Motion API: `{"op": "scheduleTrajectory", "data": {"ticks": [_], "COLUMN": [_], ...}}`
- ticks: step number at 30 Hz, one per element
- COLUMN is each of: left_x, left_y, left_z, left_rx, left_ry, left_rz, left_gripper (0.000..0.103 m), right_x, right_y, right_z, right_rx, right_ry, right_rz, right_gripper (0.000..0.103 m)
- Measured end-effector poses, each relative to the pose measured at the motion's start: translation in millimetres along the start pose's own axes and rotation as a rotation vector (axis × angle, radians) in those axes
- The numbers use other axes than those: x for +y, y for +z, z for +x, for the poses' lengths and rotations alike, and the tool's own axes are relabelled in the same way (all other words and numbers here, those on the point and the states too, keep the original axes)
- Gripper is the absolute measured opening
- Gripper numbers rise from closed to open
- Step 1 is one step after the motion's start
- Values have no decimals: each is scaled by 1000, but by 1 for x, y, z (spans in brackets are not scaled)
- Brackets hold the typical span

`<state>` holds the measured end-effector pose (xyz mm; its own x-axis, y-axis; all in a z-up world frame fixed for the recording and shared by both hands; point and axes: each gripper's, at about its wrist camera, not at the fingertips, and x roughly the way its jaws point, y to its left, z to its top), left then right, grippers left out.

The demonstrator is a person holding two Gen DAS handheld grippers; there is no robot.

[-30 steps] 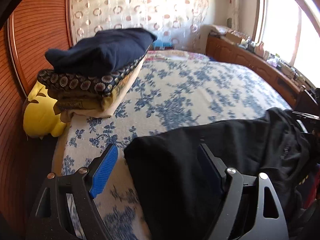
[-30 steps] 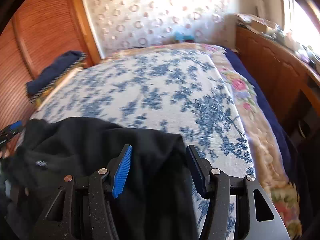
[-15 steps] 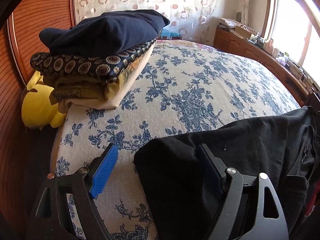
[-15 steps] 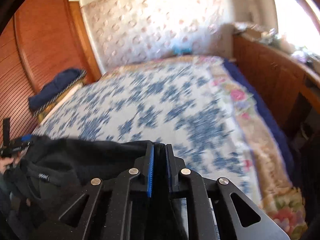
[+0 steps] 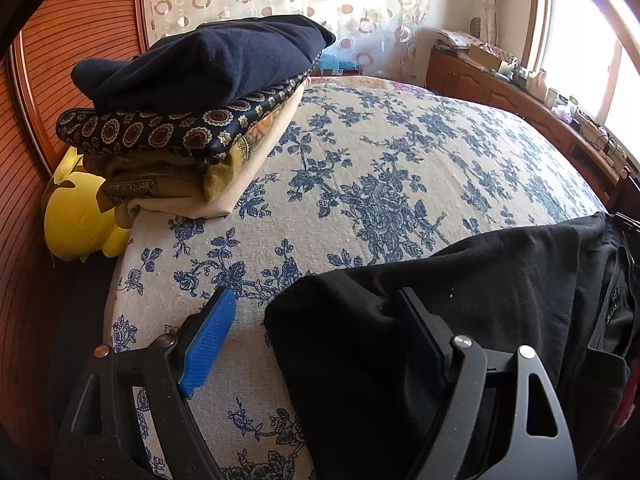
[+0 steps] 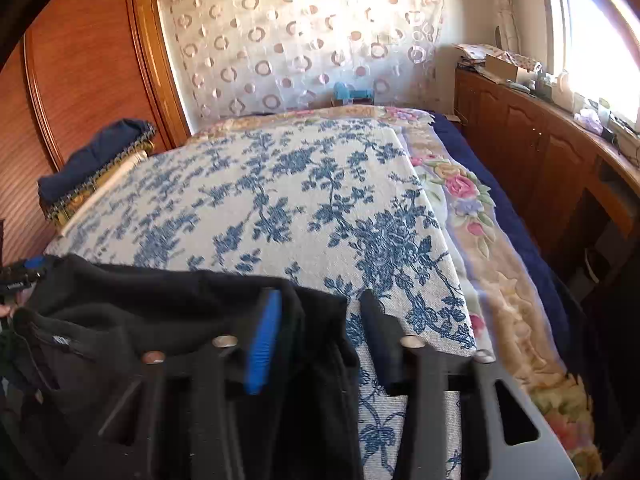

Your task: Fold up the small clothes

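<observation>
A black garment [image 5: 460, 320] lies at the near edge of the bed with the blue floral cover [image 5: 380, 152]. My left gripper [image 5: 316, 336] is open, its fingers either side of the garment's left corner. In the right wrist view the same garment [image 6: 140, 320] spreads left, and my right gripper [image 6: 320, 340] is open around its right corner, with cloth between the blue pad [image 6: 262, 344] and the dark finger. The left gripper's tip [image 6: 24, 270] shows at the far left.
A stack of folded clothes [image 5: 192, 92] sits at the bed's far left, with a yellow plush [image 5: 80, 216] beside it. A wooden wardrobe [image 6: 80, 72] stands on the left, a wooden cabinet [image 6: 540, 148] with clutter on the right.
My right gripper was shut on the garment's corner half a second ago and has opened. My left gripper has stayed open and moved forward over the bed.
</observation>
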<state>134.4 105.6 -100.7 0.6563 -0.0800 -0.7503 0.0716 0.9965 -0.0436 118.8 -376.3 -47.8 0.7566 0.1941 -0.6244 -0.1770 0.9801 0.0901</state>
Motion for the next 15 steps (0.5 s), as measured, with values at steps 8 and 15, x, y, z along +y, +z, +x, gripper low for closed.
{"op": "scheduleTrajectory", "data": {"ticks": [8,15], "left_x": [-1,-1], "left_y": [0,0], "left_z": [0,0], "left_rx": [0,0], "left_ry": [1,-1], "left_rz": [0,0], "left_gripper": [82,82], "right_x": [1,6], "right_y": [-3,-8], "right_z": [15,19], "right_rx": [35,17], "right_ry": [-4,-17], "right_rz": [-15,-56], "right_gripper": [65,69]}}
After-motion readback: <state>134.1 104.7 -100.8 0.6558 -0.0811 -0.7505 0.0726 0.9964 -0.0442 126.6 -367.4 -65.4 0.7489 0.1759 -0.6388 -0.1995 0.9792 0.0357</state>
